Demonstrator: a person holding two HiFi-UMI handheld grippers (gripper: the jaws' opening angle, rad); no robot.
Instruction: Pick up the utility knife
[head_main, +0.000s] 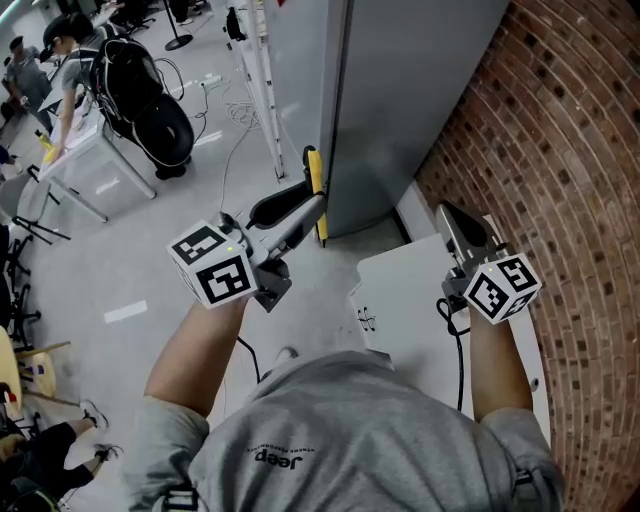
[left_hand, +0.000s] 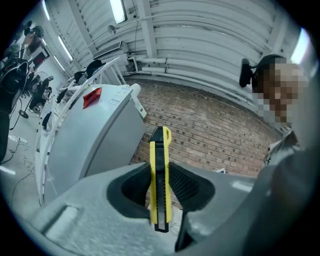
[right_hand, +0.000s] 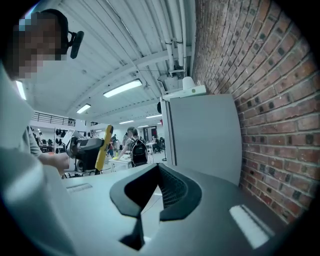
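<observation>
The utility knife (head_main: 316, 190) is yellow and black. It stands upright and lifted in the air, pinched between the pads of my left gripper (head_main: 303, 207). The left gripper view shows the knife (left_hand: 160, 150) across my left gripper (left_hand: 160, 184), its yellow end sticking up above the jaws and its other end below them. My right gripper (head_main: 452, 218) hovers over the white table (head_main: 410, 300), its jaw tips together with nothing between them. In the right gripper view, my right gripper (right_hand: 150, 192) is bare, and the knife (right_hand: 104, 147) shows far to the left.
A tall grey cabinet (head_main: 400, 90) stands straight ahead, against the brick wall (head_main: 570, 160) on the right. The table is small and its left edge is close to my left arm. Far left across the floor are people at a table (head_main: 90, 160) and a black bag (head_main: 150, 100).
</observation>
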